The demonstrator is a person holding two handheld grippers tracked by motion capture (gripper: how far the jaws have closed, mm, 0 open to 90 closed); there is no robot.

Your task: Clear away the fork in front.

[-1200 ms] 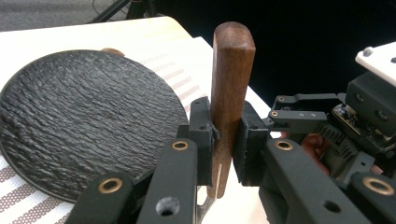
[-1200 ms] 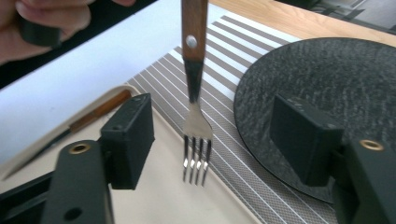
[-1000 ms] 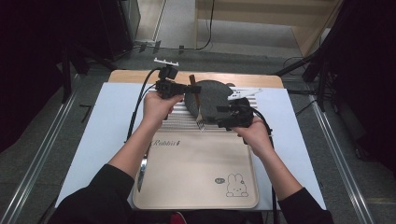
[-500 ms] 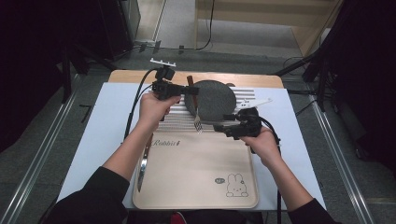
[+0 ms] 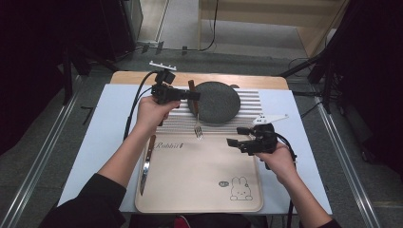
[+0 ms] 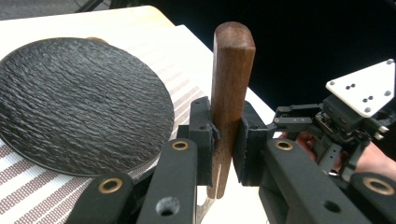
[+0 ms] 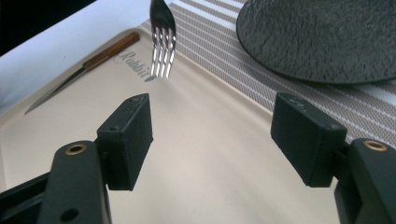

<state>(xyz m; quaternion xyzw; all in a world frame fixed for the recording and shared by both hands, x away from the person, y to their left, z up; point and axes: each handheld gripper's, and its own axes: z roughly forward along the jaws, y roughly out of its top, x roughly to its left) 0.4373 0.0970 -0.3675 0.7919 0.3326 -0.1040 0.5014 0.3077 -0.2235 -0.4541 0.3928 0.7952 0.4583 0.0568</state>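
Note:
A fork with a brown wooden handle (image 6: 229, 88) hangs upright, tines (image 5: 198, 132) down, just over the far edge of the beige mat (image 5: 199, 180). My left gripper (image 5: 192, 96) is shut on the handle, and its pads (image 6: 201, 135) press both sides of the wood. The fork's tines (image 7: 161, 51) also hang ahead of my right gripper (image 7: 217, 140), which stands open with nothing between its jaws. That right gripper (image 5: 236, 136) hovers over the mat's right side, apart from the fork. A dark round plate (image 5: 216, 102) lies behind the fork on a striped placemat (image 5: 247, 102).
A wooden-handled knife (image 5: 146, 164) lies along the left edge of the beige mat, blade toward the person. The mat carries a rabbit drawing (image 5: 240, 187) near its front right corner. A white cover (image 5: 102, 128) lies under everything on the wooden table.
My right gripper has drawn away from the fork and plate, moving right, toward the person and lower. The left gripper and the fork have stayed in place.

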